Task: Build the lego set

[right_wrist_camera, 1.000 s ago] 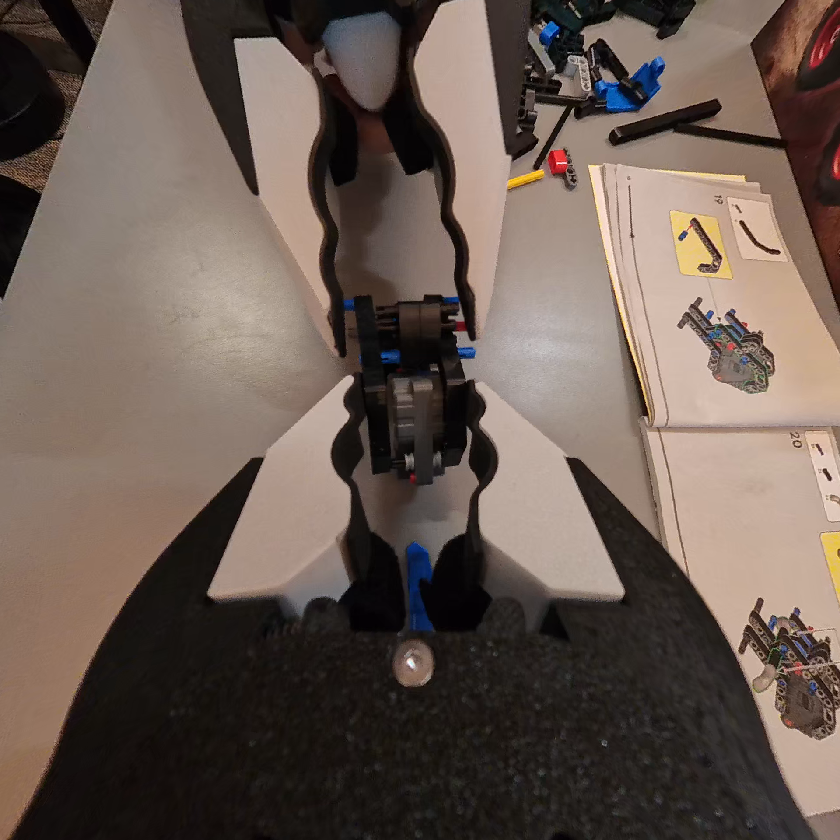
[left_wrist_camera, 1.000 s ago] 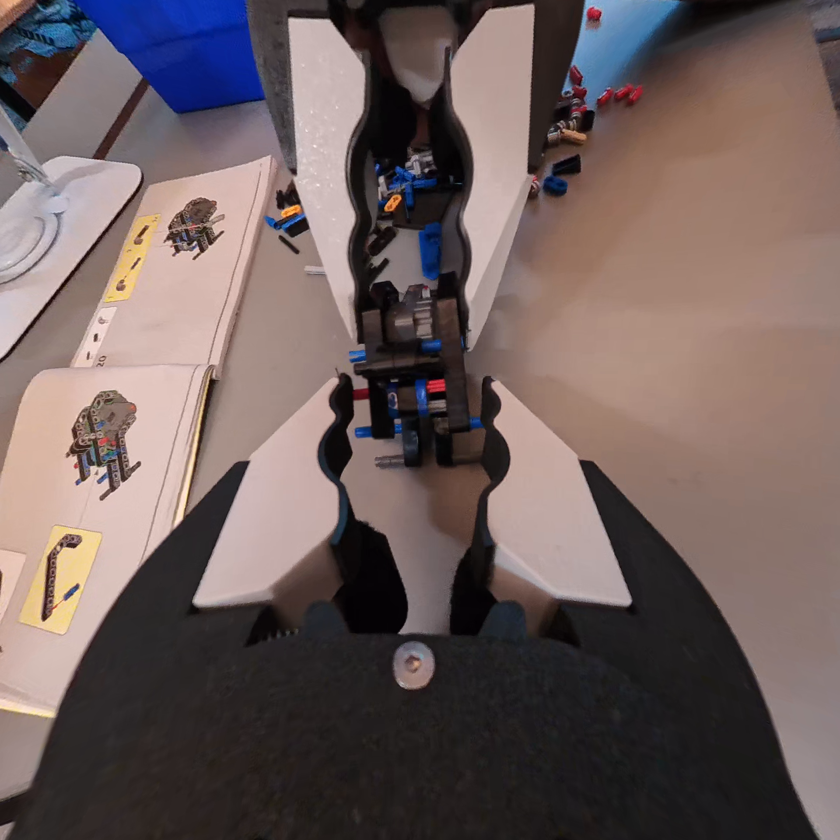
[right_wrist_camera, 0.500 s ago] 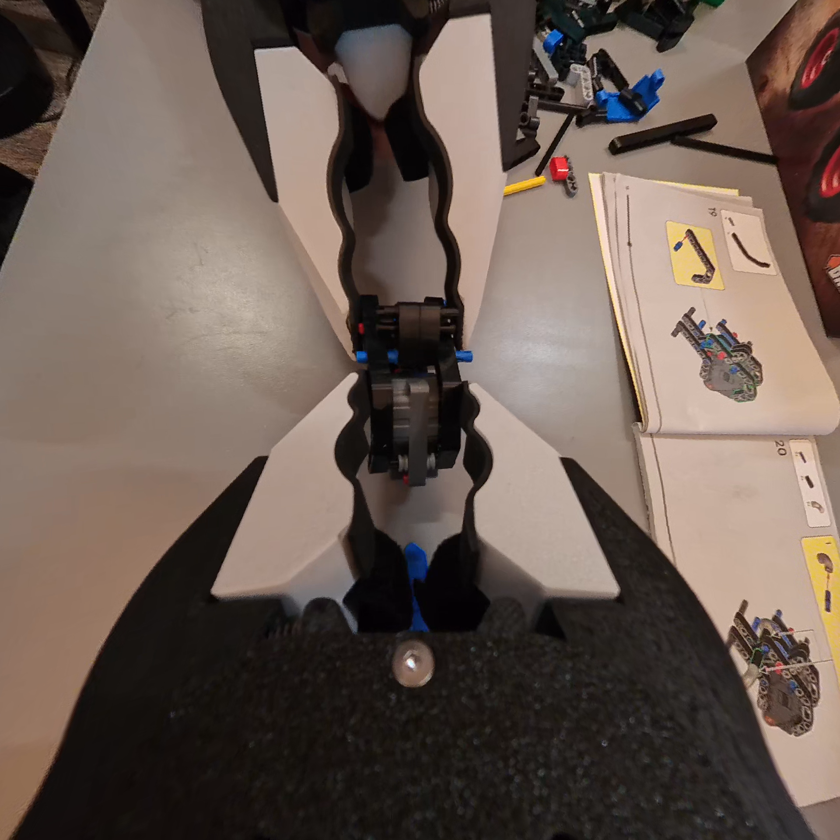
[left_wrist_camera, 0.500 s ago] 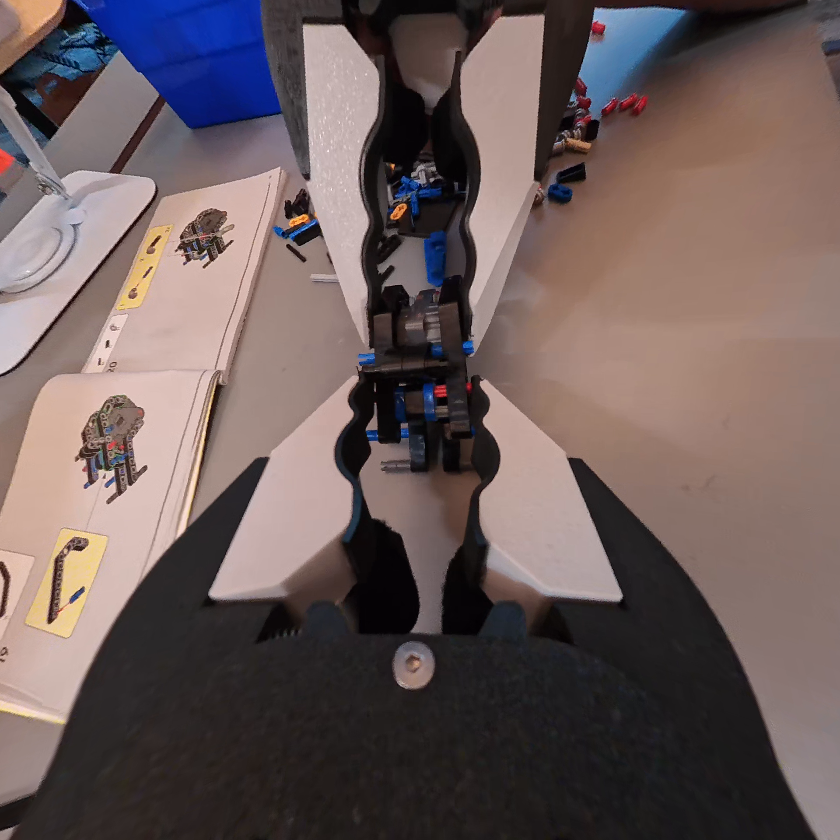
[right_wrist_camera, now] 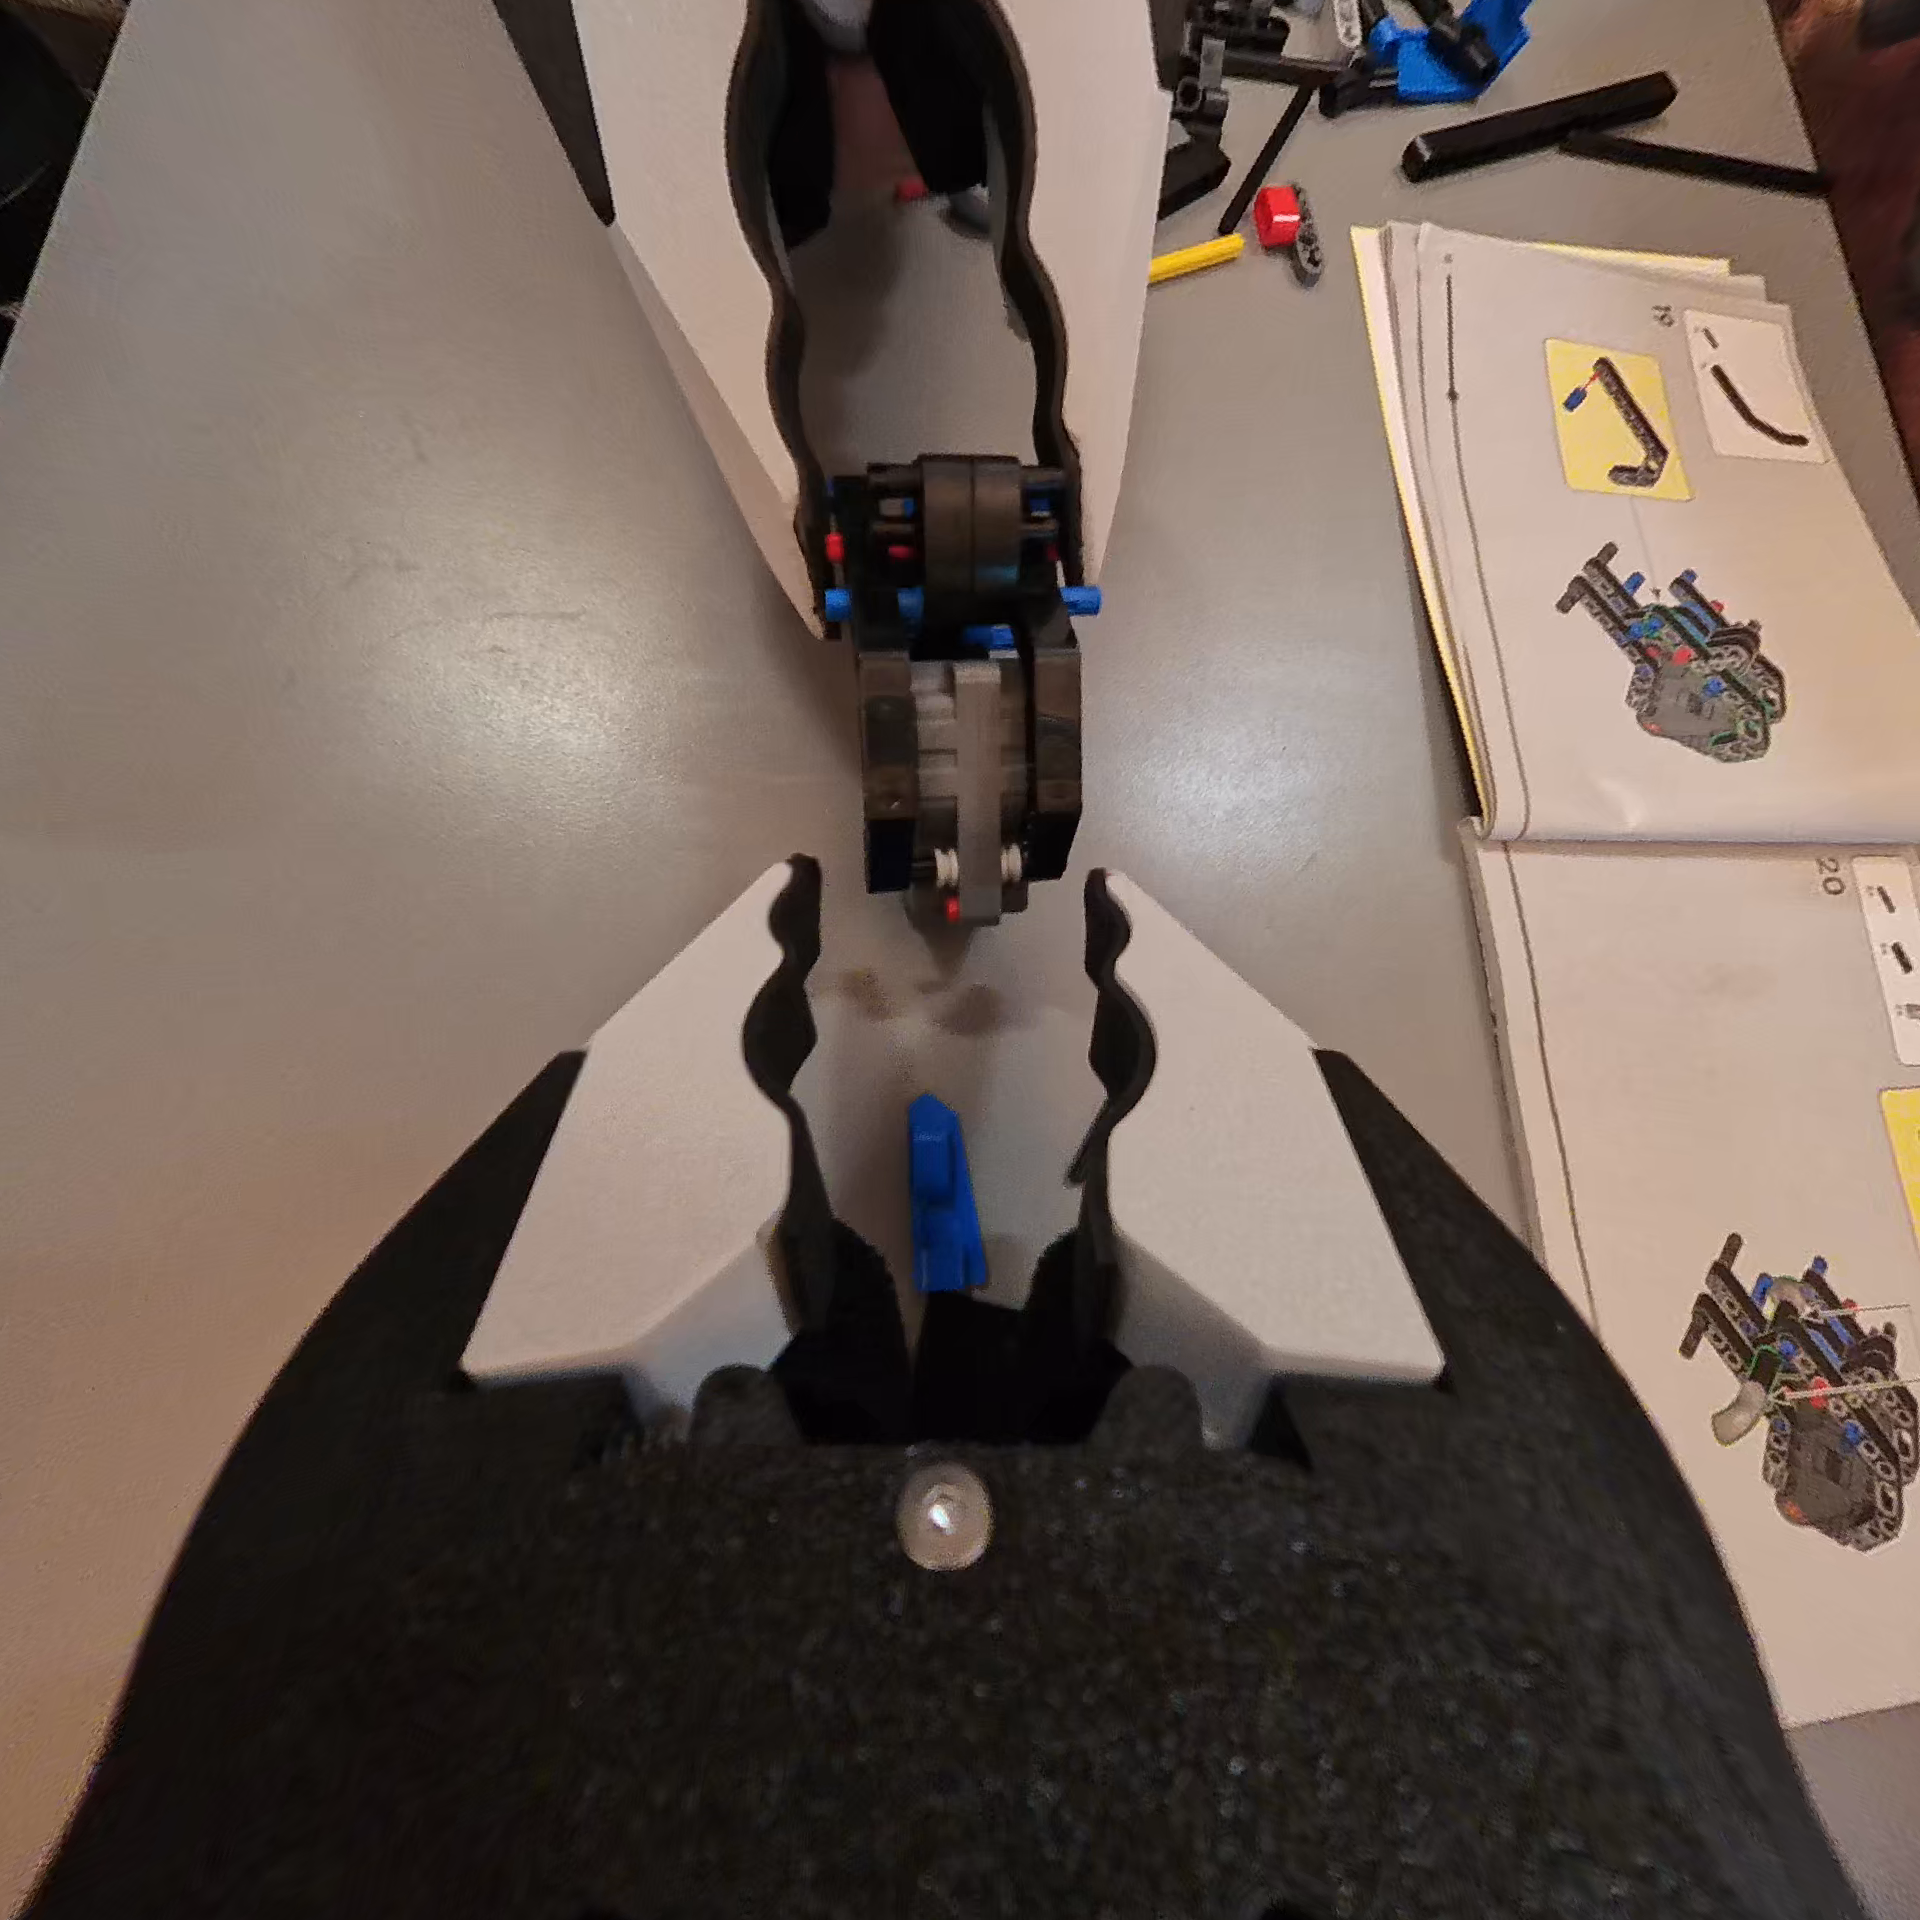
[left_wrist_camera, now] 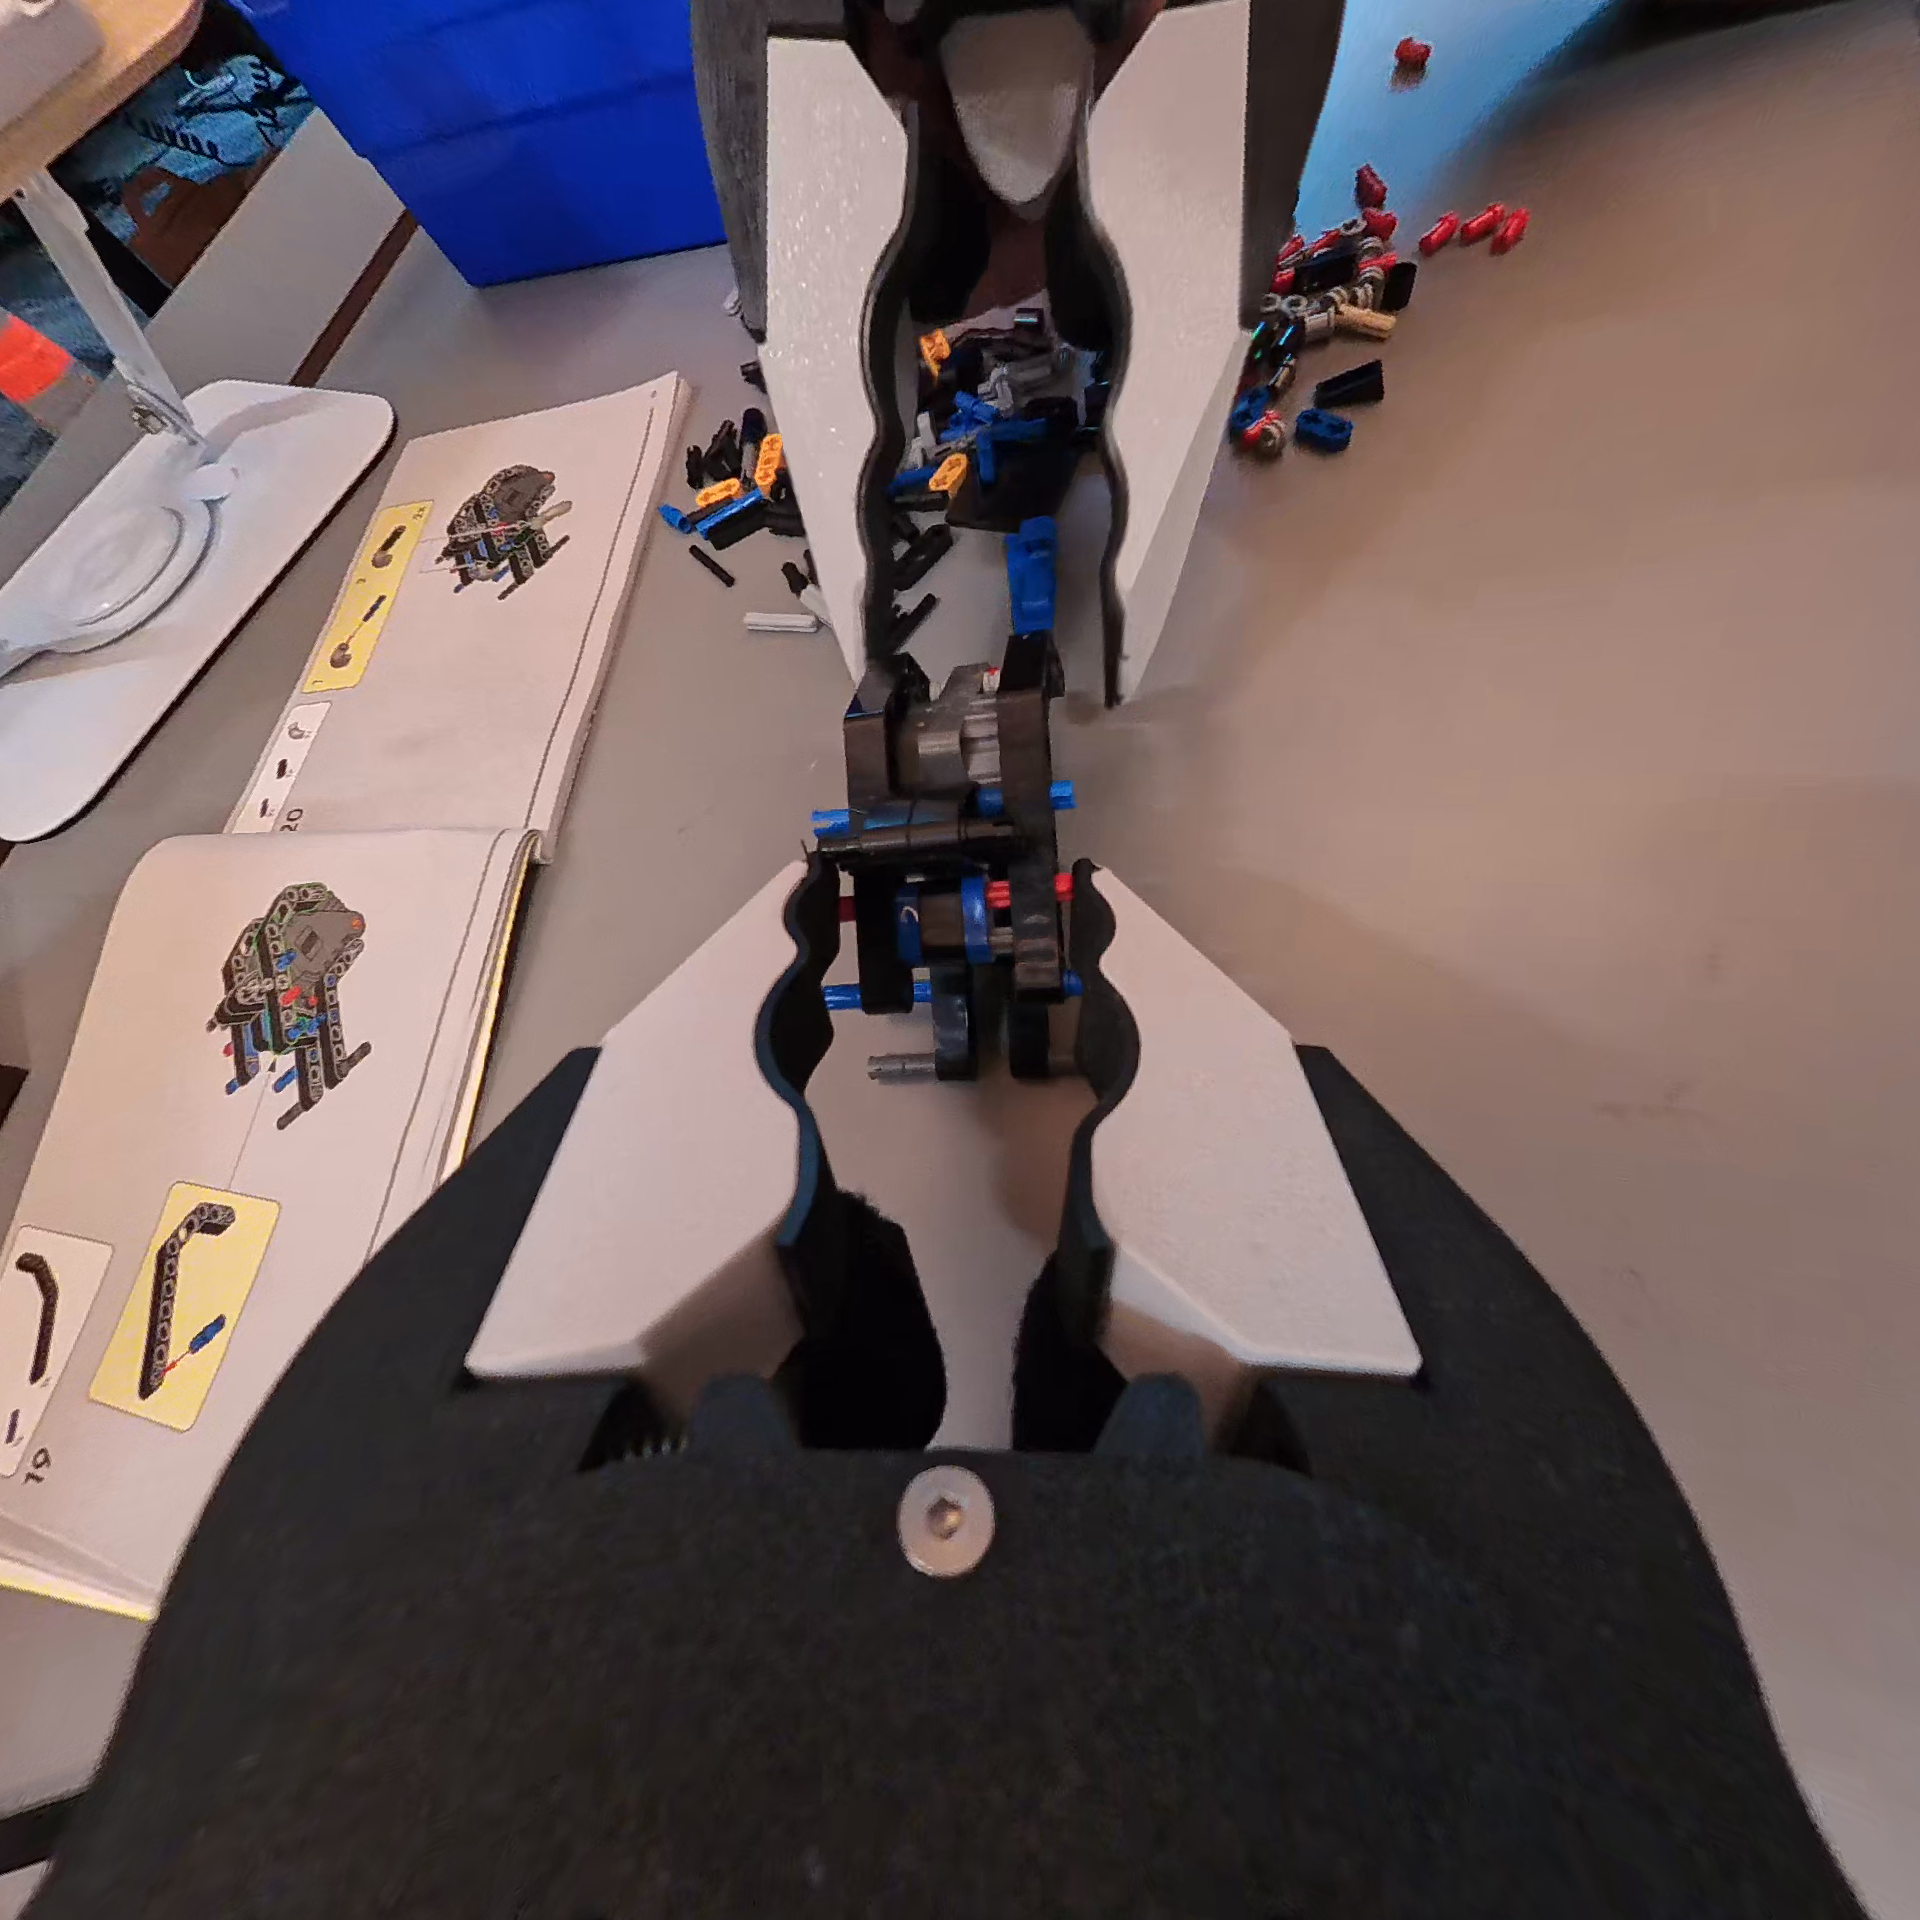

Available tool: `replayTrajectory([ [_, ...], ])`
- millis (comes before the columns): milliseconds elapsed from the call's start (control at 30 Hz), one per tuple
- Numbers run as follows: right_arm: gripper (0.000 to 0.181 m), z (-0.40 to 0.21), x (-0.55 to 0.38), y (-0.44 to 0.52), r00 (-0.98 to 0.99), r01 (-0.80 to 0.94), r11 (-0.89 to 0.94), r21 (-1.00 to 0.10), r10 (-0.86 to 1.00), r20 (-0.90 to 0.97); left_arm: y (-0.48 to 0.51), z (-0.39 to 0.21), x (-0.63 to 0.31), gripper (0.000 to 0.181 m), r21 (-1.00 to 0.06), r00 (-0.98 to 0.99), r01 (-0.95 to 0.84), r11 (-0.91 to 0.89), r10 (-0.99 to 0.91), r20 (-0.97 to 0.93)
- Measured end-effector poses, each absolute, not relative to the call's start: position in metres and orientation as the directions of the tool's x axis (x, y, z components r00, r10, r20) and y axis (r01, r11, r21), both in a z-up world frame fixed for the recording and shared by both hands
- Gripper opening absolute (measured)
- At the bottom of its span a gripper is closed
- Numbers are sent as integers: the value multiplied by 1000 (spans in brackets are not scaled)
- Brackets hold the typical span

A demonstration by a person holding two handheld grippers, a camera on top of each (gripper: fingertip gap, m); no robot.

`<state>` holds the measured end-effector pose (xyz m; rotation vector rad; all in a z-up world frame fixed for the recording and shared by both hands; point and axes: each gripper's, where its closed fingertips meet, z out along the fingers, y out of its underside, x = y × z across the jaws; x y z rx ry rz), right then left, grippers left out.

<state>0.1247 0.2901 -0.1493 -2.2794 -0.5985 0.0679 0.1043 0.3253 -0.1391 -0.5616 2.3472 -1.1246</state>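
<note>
Left gripper (left_wrist_camera: 948, 883): jaws clamped on the near end of the lego assembly (left_wrist_camera: 951, 831), at frame centre in the left wrist view. Right gripper (right_wrist_camera: 948, 883): jaws apart, clear of the assembly's far end. Blue piece (right_wrist_camera: 943, 1205) lies on the tabletop (right_wrist_camera: 364, 623) between the right jaws. Open booklet (left_wrist_camera: 312, 935) at 9 o'clock; loose parts (left_wrist_camera: 1340, 301) at 1 o'clock.

Black lego assembly (left_wrist_camera: 951, 894) held off the grey table (left_wrist_camera: 1507, 831)

Blue and red pins stick out sideways; grey gear block at one end.
</note>
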Motion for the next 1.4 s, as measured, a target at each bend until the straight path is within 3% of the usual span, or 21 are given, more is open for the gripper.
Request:
replayTrajectory([
  [33,50,-148,123,292,886,400,-588,-703,444,133,325,-139,104,42,-800,-804,-154,580,-544,-239],
  [167,40,-149,124,298,885,418,-568,-709,429,178,325,-139,103,42,-802,-809,-149,579,-538,-238],
  [367,39,-149,121,296,883,396,-566,-723,451,131,324,-139,102,42,-815,-819,-143,561,-529,-220],
  [633,34,-149,121,298,863,452,-516,-727,458,211,324,-139,100,41,-801,-818,-123,586,-517,-252],
  [1333,37,-148,124,303,907,320,-504,-802,408,106,322,-139,106,40,-831,-807,-170,530,-559,-191],
  [1400,44,-140,121,303,908,296,-491,-820,412,81,321,-139,106,40,-830,-805,-158,535,-557,-205],
])
